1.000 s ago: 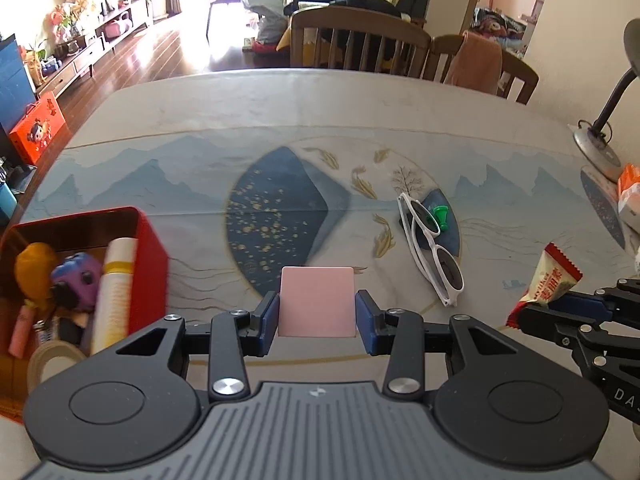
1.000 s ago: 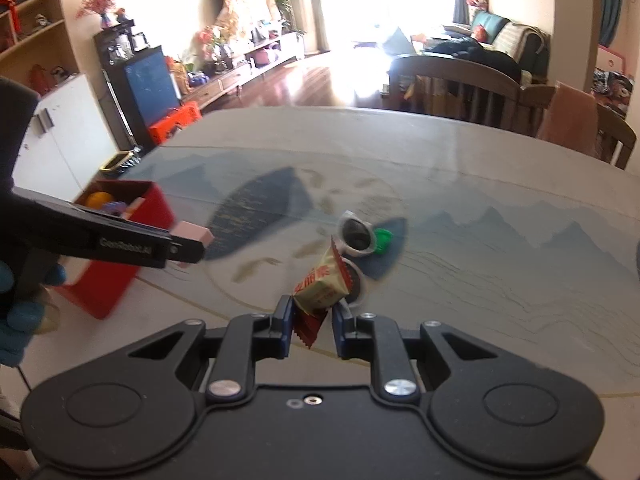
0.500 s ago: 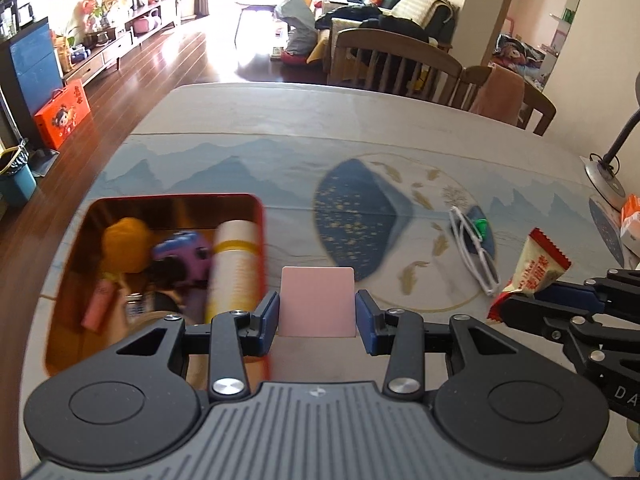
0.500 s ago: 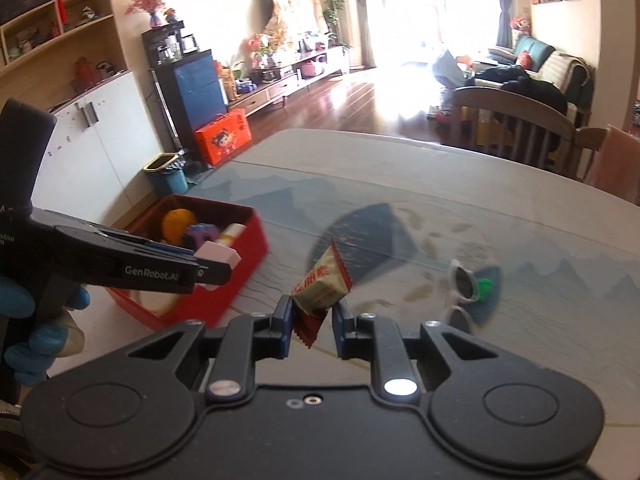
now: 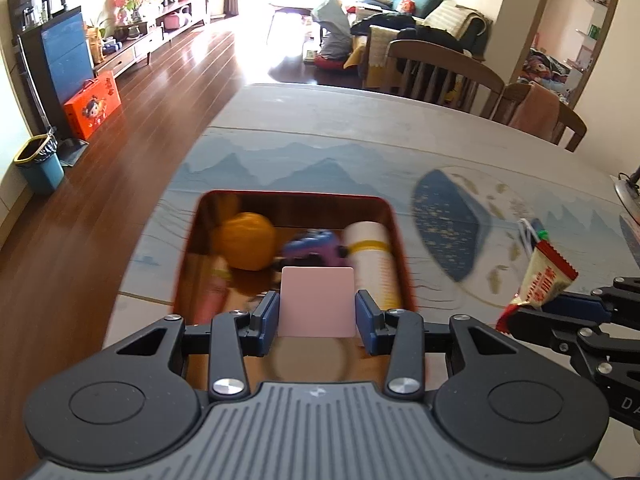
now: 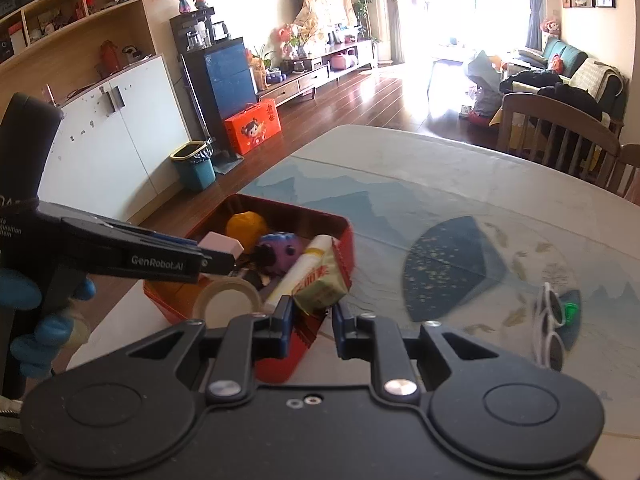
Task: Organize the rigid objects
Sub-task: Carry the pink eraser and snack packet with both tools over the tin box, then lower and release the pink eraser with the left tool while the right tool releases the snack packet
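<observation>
My left gripper [image 5: 316, 312] is shut on a flat pink block [image 5: 317, 300] and hangs over the near half of a red tin box [image 5: 292, 199]. From the right wrist view that pink block [image 6: 222, 242] shows at the tip of the left gripper [image 6: 224, 254], above the red box [image 6: 276, 364]. My right gripper [image 6: 310, 316] is shut on a snack packet [image 6: 320, 280] with a red crimped edge, held just right of the box. The same packet [image 5: 542, 278] appears at the right of the left wrist view. Inside the box lie an orange ball [image 5: 248, 246], a purple toy [image 5: 312, 246] and a white tube [image 5: 374, 264].
White sunglasses [image 6: 554, 328] and a small green piece [image 6: 571, 309] lie on the patterned tablecloth [image 6: 440, 200] to the right. A tape roll [image 6: 227, 300] sits in the box's near end. A blue-gloved hand [image 6: 24, 320] holds the left gripper. Wooden chairs [image 5: 436, 70] stand behind the table; its left edge is near the box.
Both grippers have travelled left across the table with their loads. The red box has come from the left edge to under the left gripper; the sunglasses have slid off to the right.
</observation>
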The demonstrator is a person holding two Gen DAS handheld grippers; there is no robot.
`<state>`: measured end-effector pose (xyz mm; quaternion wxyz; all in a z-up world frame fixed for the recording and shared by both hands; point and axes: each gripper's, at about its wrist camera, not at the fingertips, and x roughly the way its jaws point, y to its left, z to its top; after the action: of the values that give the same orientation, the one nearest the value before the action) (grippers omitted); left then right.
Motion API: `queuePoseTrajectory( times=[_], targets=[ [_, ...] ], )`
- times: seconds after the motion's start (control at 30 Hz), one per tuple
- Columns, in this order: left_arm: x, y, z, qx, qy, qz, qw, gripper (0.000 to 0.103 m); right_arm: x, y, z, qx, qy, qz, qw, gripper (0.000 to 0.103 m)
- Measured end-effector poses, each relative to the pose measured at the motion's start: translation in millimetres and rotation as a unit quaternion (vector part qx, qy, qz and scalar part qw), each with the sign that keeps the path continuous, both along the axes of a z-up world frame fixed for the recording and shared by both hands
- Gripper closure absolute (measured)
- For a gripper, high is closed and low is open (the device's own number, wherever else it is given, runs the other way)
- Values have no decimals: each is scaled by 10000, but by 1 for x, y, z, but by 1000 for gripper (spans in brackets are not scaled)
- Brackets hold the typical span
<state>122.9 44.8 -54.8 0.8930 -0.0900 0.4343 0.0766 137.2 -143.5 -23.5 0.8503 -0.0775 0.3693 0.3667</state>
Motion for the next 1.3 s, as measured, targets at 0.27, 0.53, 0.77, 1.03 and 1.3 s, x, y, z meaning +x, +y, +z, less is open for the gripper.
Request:
queuePoseTrajectory(
  times=[0.27,0.53,0.77,1.03,1.3],
  targets=[
    [6,39,-10,28,156,-110,9998,63,-2,38,-8,-168,114,49,9998,83],
    [18,61,-28,102,354,-308,9988,63,3,69,-23,-290,445,85,9986,83],
    [29,63,-35,134,307,-564,9978,63,6,90,-38,-421,760,81,9962,83],
    [35,62,-46,130,455,-724,9962,63,8,100,-51,-564,996,87,9934,83],
    [40,63,-57,31,569,-777,9953,63,5,104,-55,-712,963,31,9928,80]
  ],
)
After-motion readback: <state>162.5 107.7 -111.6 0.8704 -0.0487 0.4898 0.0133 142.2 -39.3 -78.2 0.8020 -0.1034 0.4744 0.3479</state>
